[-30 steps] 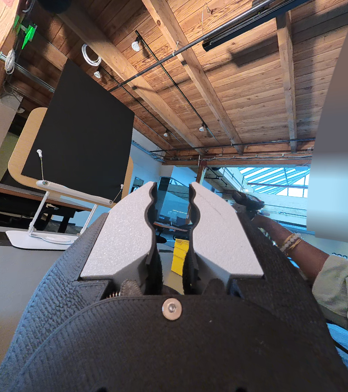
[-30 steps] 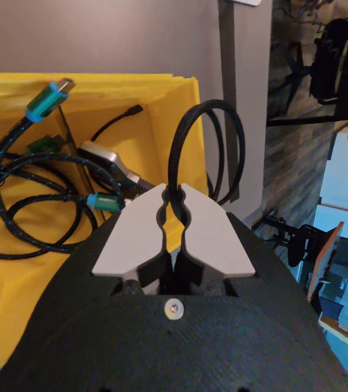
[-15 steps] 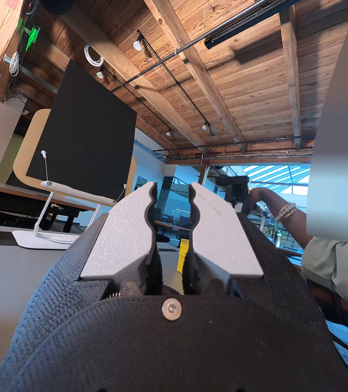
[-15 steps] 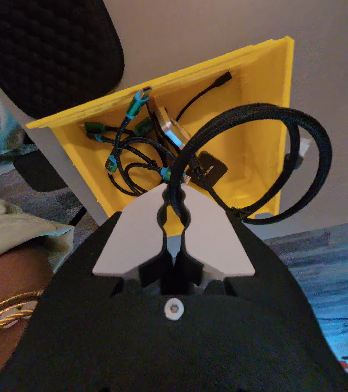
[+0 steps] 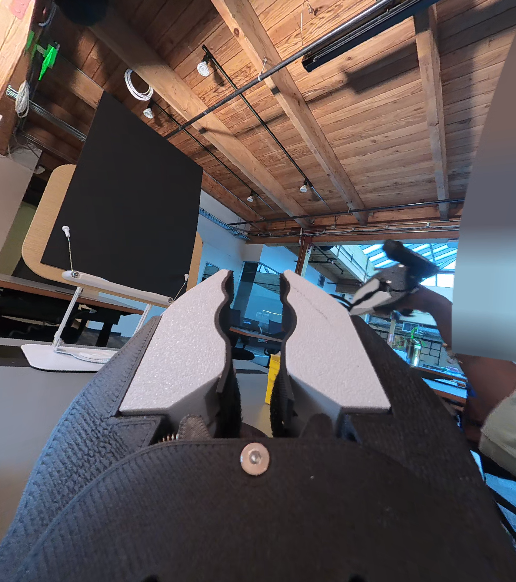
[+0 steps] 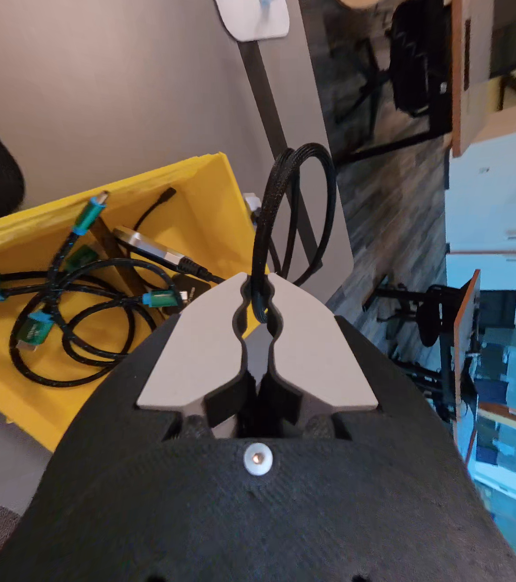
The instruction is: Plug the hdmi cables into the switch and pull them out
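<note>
Above the yellow bin (image 6: pixel 215 201), the right gripper (image 6: pixel 258 294) pinches a coiled black braided cable (image 6: pixel 297 201); left gripper (image 5: pixel 256 302) spread, empty. Nothing seems plugged yet.

1. A wooden plank ceiling (image 5: pixel 360 132) with beams is stretching above the fingers, carrying small spotlights (image 5: pixel 202 68) on a black rail.
2. A black panel (image 5: pixel 124 201) is standing up and left of the fingers on a grey table (image 5: pixel 14 409).
3. Bright windows (image 5: pixel 417 252) are glowing right of the fingers.
4. Grey plank flooring (image 6: pixel 385 201) is showing beyond the fingers, beside a grey wall (image 6: pixel 108 94).
</note>
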Tool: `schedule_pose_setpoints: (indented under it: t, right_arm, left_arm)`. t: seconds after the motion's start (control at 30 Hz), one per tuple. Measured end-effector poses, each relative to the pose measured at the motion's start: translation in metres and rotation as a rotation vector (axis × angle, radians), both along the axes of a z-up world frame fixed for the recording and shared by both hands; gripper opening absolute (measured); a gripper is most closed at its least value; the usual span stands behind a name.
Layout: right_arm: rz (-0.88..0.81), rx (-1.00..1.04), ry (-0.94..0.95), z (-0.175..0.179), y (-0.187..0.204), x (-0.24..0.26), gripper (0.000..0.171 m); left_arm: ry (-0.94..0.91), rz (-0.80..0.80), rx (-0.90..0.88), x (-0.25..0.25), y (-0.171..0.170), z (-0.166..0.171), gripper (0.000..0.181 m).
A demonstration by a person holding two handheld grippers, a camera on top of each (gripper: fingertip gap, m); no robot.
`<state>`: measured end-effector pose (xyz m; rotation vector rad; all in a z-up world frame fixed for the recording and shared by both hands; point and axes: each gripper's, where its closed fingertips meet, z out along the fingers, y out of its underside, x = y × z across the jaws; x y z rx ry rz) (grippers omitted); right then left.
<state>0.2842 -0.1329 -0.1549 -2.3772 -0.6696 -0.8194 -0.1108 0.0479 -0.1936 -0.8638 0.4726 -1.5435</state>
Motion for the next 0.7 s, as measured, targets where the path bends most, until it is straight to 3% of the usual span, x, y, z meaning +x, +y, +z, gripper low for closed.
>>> schedule_pose_setpoints:
  t: [0.03,0.27,0.47,0.57,0.7]
  right_arm:
    - [0.017,0.011,0.007,-0.002,-0.006,-0.006,0.007]
    - [0.089,-0.063,0.021,-0.023,-0.040,-0.019,0.007]
    - [0.225,-0.091,0.047,-0.023,-0.045,-0.034,0.007]
    - [0.188,-0.234,0.095,-0.040,-0.040,-0.022,0.007]
    - [0.164,-0.520,0.354,-0.072,-0.036,-0.026,0.007]
  left_arm:
    - [0.001,0.000,0.000,0.000,0.000,0.000,0.027]
    - [0.011,0.006,0.008,0.002,-0.001,-0.001,0.027]
    - [0.015,0.002,0.008,0.002,-0.001,-0.001,0.027]
    - [0.013,0.002,0.007,0.002,-0.001,-0.001,0.027]
    - [0.016,0.004,0.010,0.002,-0.001,-0.001,0.027]
